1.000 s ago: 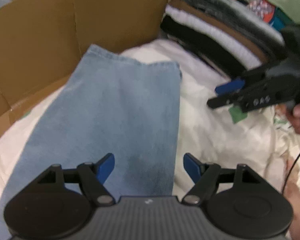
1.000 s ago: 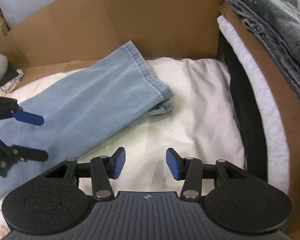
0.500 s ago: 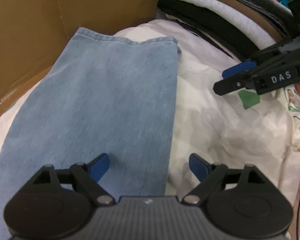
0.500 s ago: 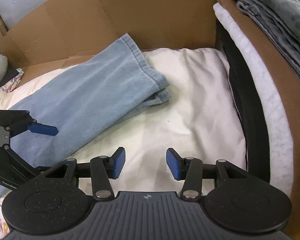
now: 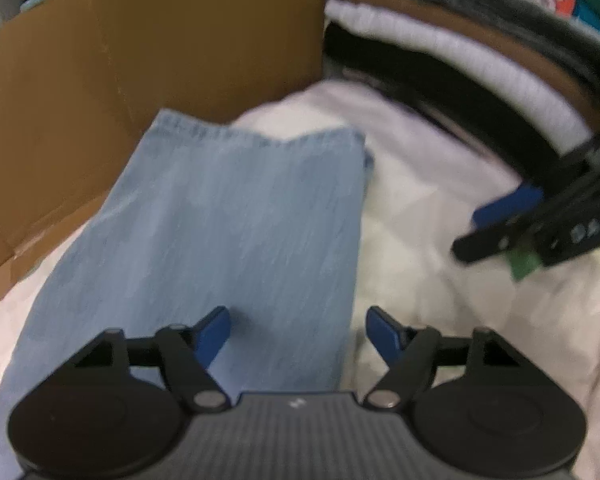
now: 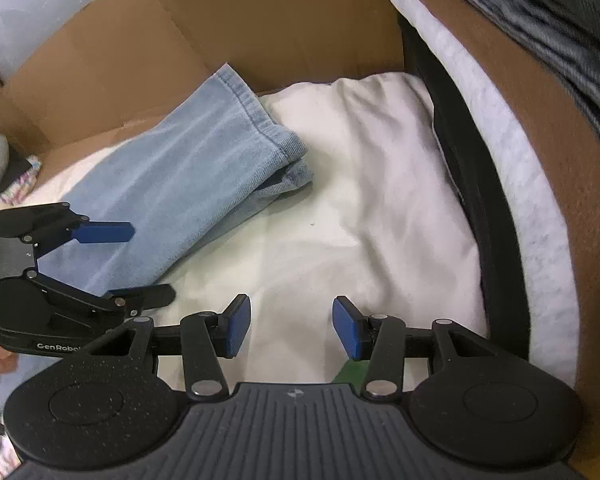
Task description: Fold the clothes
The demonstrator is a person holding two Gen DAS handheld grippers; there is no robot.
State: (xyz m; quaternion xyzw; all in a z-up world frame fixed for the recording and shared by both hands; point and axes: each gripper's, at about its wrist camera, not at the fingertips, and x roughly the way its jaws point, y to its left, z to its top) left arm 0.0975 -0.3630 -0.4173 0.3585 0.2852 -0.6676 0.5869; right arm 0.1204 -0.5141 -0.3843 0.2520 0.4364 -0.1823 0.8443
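A rumpled white bed sheet (image 6: 340,216) covers the work surface, walled at the back by tall brown cardboard panels (image 6: 260,28) that stand upright and fold at a corner. Along the right side of the sheet rises a stack of folded clothes (image 6: 540,128), with black, white, brown and grey layers lying one upon another; in the left wrist view the same stack (image 5: 480,60) appears blurred.

On the sheet lies a pair of light blue denim jeans (image 6: 172,184), folded lengthwise with one leg on top of the other, the hemmed cuffs pointing toward the cardboard and nearly touching it. The upper cuff sits slightly back from the lower one, whose edge peeks out beneath. In the left wrist view the jeans (image 5: 220,232) stretch from the cardboard down under the camera.

The left gripper (image 5: 298,334) hovers above the right edge of the jeans with its blue-padded fingers spread wide, nothing between them; whether the pads touch the denim I cannot tell. The right gripper (image 6: 292,326) hangs over bare sheet just beside the jeans, its jaws also parted and empty. A small green piece (image 6: 350,372) shows beneath its right finger.
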